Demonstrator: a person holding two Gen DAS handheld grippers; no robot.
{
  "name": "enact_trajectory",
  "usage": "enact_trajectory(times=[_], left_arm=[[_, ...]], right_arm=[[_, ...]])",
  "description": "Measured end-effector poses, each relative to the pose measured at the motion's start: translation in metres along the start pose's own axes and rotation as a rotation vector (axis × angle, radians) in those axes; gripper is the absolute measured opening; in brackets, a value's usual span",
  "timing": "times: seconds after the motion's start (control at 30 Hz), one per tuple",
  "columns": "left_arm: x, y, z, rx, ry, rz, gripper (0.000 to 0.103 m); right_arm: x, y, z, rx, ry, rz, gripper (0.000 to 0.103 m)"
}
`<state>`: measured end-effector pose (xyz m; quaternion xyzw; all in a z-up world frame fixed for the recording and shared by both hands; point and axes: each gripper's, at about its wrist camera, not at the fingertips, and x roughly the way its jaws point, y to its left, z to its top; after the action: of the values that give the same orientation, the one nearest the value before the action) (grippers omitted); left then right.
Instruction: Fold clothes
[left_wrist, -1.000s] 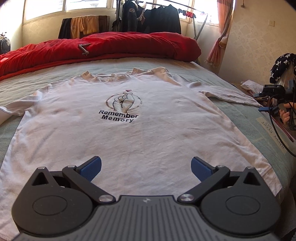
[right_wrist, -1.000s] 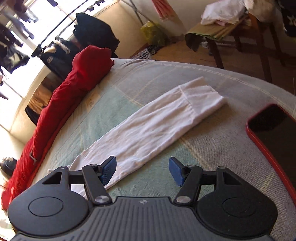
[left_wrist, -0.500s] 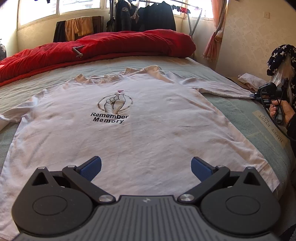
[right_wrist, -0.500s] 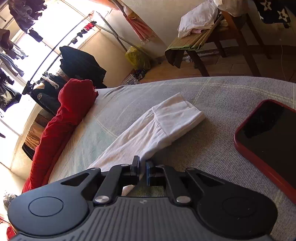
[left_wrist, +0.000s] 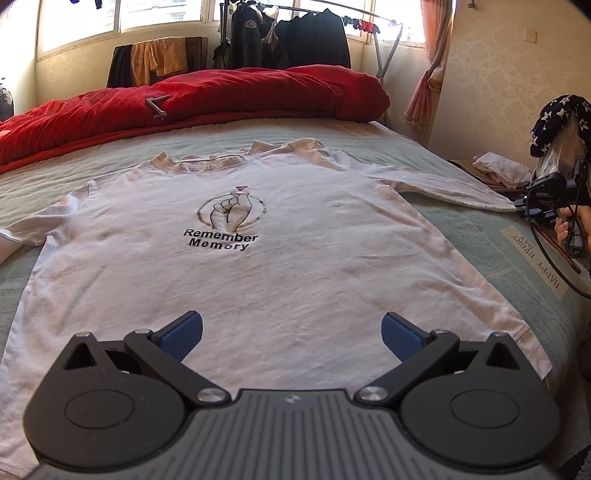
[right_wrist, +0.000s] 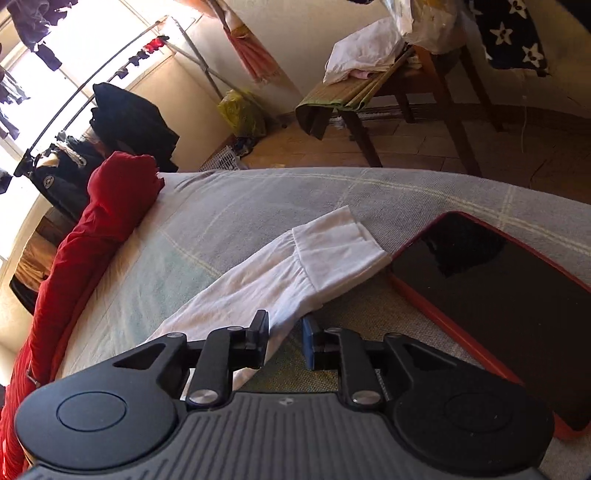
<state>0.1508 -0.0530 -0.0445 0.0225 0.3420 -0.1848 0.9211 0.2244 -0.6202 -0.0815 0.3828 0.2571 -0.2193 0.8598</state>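
Both claws show over the bed (left_wrist: 480, 236). Left claw (left_wrist: 291, 334) hangs with its blue fingers (left_wrist: 183, 334) spread wide and nothing between them, above the lower hem of the white shirt (left_wrist: 258, 280). That shirt lies flat, front up, neck toward twelve o'clock in the left view, with a printed hand sign and the words "Remember Memory" on the chest. One long sleeve (right_wrist: 295, 273) runs out toward three o'clock, to the bed's edge.

Right claw (right_wrist: 285, 341) sits at that sleeve; its jaws are opening, a narrow gap between them, and a fold of the sleeve's edge lies in the gap against the left finger. Whether the cloth is truly pinched cannot be told. A hand (left_wrist: 572, 225) grips this tool at three o'clock in the left view.

Just beside the cuff, at three o'clock in the right view, a phone (right_wrist: 495, 306) in a red case lies face up. A red quilt (left_wrist: 192, 99) is bunched along the far end of the bed, at twelve o'clock.
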Motion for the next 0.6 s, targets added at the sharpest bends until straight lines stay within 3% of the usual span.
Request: enact_trajectory(times=[0.13,0.27,0.43,0.53,0.6], left_arm=[[0.002,-0.002,0.002,0.007,0.001,0.006,0.102],[0.002,-0.005,0.003,0.008,-0.001,0.000,0.102],[0.005,-0.006,0.003,0.017,0.020,0.016,0.102],[0.003,-0.003,0.003,0.015,0.022,0.026,0.102],[0.003,-0.002,0.003,0.014,0.022,0.029,0.102]], right_arm=[[-0.017,0.048,-0.011,-0.177,-0.055,0.028,0.045],[-0.004,0.116,-0.034,-0.341,0.005,0.173,0.060],[0.040,0.188,-0.086,-0.552,0.161,0.311,0.066],[0.059,0.194,-0.095,-0.570,0.226,0.357,0.067],[0.064,0.183,-0.089,-0.569,0.234,0.328,0.067]])
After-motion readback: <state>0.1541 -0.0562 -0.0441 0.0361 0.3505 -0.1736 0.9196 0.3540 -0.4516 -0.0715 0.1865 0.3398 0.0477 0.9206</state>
